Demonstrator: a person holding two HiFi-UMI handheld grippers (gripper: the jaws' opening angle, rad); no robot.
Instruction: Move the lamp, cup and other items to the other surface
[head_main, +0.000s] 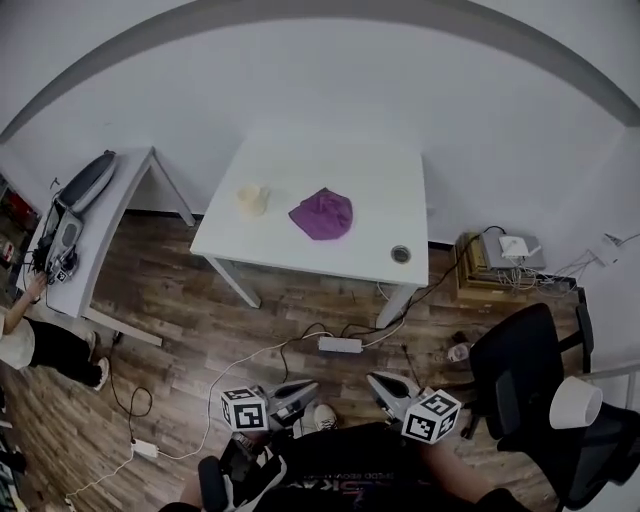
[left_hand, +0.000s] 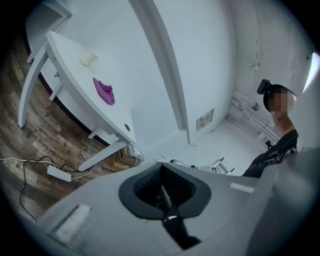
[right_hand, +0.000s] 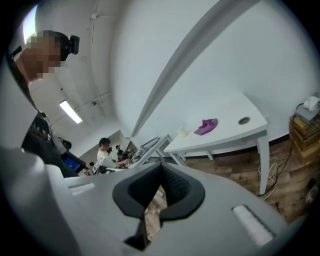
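A cream cup (head_main: 251, 198) and a crumpled purple cloth (head_main: 322, 214) lie on the white table (head_main: 300, 165) across the room. Both show again in the left gripper view, cup (left_hand: 88, 58) and cloth (left_hand: 104, 91), and in the right gripper view, cup (right_hand: 183, 132) and cloth (right_hand: 206, 126). A white lampshade-like object (head_main: 575, 402) sits by the black chair at right. My left gripper (head_main: 293, 397) and right gripper (head_main: 388, 388) hang low near my body, far from the table. Both have their jaws together with nothing between them, the left gripper (left_hand: 161, 168) and the right gripper (right_hand: 161, 170).
A second pale desk (head_main: 110, 215) with grey equipment stands at left, and a person (head_main: 35, 340) is beside it. A power strip (head_main: 340, 345) and cables lie on the wooden floor before the table. A black office chair (head_main: 530, 380) and a wooden box (head_main: 490, 275) stand at right.
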